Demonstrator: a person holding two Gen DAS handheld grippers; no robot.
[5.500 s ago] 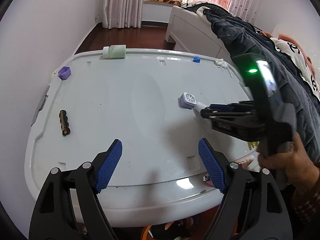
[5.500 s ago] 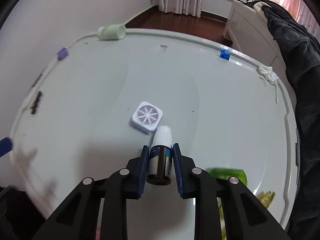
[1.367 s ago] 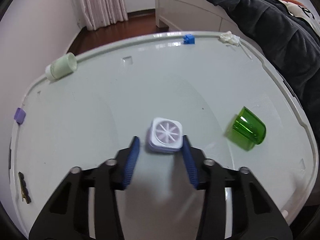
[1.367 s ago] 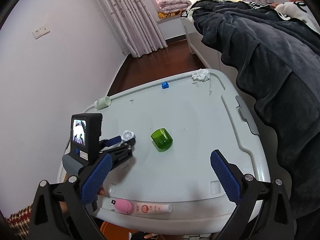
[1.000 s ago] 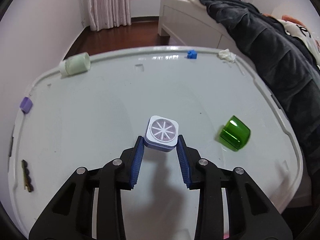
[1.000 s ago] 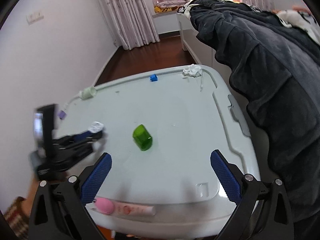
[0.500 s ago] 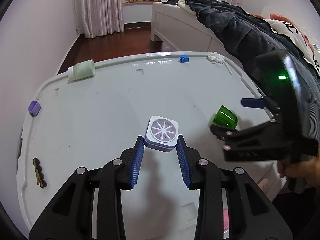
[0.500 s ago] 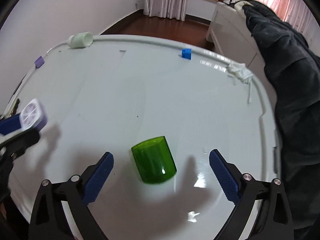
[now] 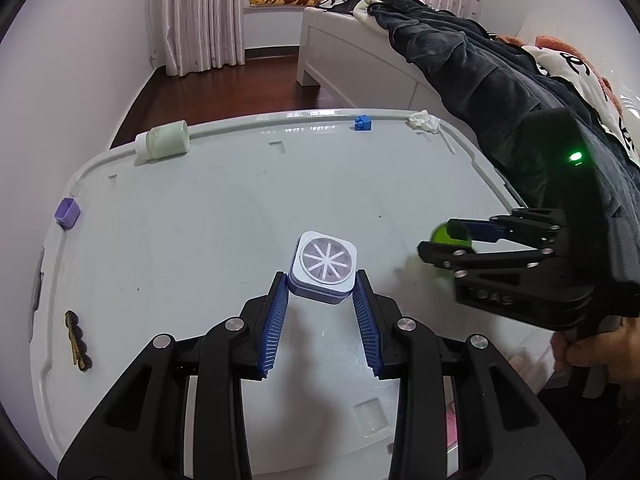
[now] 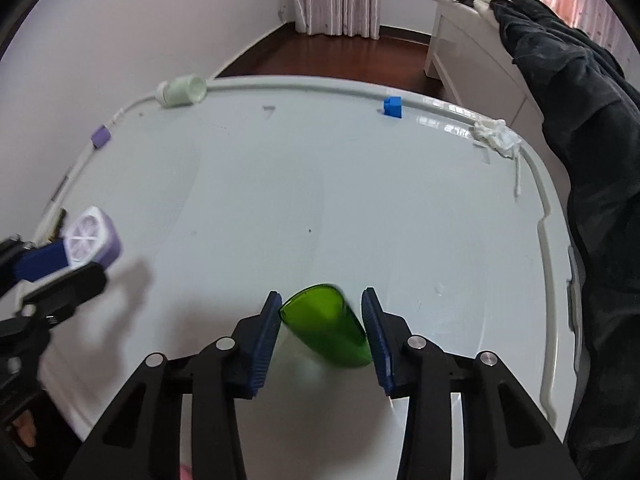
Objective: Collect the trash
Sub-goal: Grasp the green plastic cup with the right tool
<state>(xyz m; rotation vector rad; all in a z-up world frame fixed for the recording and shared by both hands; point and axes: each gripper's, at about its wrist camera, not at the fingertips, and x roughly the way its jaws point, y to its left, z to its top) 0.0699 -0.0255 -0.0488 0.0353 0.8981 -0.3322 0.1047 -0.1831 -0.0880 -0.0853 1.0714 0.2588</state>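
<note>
On the grey lid (image 9: 208,216) your left gripper (image 9: 321,280) has its blue pads clamped on the sides of the square lilac box (image 9: 325,267), the one with the white star pattern on top. From the right wrist view you can see that same box (image 10: 93,240) off at the left edge, pinched between the left pads and looking lifted a bit off the lid, though I can't say for sure.

Your right gripper (image 10: 322,316) is closing around the green cup (image 10: 326,330), which lies tipped on its side between the pads. The left pad looks like it's touching the cup's rim; the right one is just beside it, and it's too blurry to call contact there. Left wrist view shows the cup (image 9: 443,235) as a green blob behind the right gripper's tips.

Along the far rim: a pale green jar (image 9: 162,146) on its side, a blue brick (image 9: 362,123) and a crumpled tissue (image 9: 425,123). A purple cap (image 9: 67,213) and a dark clip (image 9: 78,340) sit by the left edge.
</note>
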